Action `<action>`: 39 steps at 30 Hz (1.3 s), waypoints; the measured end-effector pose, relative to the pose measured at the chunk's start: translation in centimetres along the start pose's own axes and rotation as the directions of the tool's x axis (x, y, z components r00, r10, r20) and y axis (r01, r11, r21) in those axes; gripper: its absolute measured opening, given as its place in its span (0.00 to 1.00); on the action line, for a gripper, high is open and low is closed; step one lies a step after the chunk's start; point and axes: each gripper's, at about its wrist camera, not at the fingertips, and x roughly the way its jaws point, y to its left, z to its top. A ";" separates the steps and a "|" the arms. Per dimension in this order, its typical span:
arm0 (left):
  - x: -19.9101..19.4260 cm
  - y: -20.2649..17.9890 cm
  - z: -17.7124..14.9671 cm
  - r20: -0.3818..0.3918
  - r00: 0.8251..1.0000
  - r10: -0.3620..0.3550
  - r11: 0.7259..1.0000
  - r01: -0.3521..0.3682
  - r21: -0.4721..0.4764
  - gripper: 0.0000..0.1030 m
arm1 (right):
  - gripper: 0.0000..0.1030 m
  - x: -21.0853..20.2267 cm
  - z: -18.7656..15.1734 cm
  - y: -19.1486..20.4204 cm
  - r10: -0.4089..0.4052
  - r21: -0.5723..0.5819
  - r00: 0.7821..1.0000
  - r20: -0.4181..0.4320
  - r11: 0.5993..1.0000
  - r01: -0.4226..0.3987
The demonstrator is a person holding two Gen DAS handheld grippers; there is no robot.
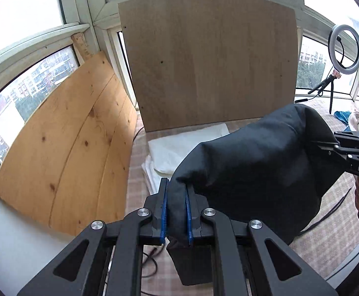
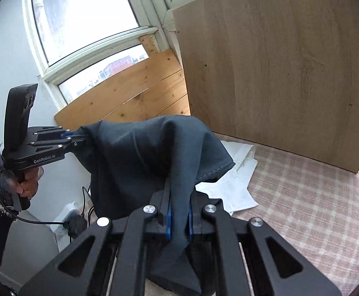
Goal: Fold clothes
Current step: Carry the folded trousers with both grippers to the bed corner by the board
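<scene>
Dark navy garment (image 1: 253,153), draped and creased, lifted above checked tabletop (image 1: 327,234), pinched by left tool (image 1: 177,212) and right tool (image 2: 179,214).

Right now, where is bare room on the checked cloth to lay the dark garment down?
Free: the checked cloth right of the white garment, before the upright brown board. Crowded: the far left, where the white garment lies beside the pine board.

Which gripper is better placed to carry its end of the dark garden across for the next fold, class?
Neither clearly: the left gripper and right gripper each clamp one end of the dark garment, lifted above the checked cloth.
</scene>
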 end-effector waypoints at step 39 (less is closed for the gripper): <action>28.9 4.0 5.7 -0.263 0.965 0.010 0.996 -0.034 -0.087 0.21 | 0.28 21.4 4.3 -10.4 -0.132 0.020 0.940 -0.314 0.989 0.145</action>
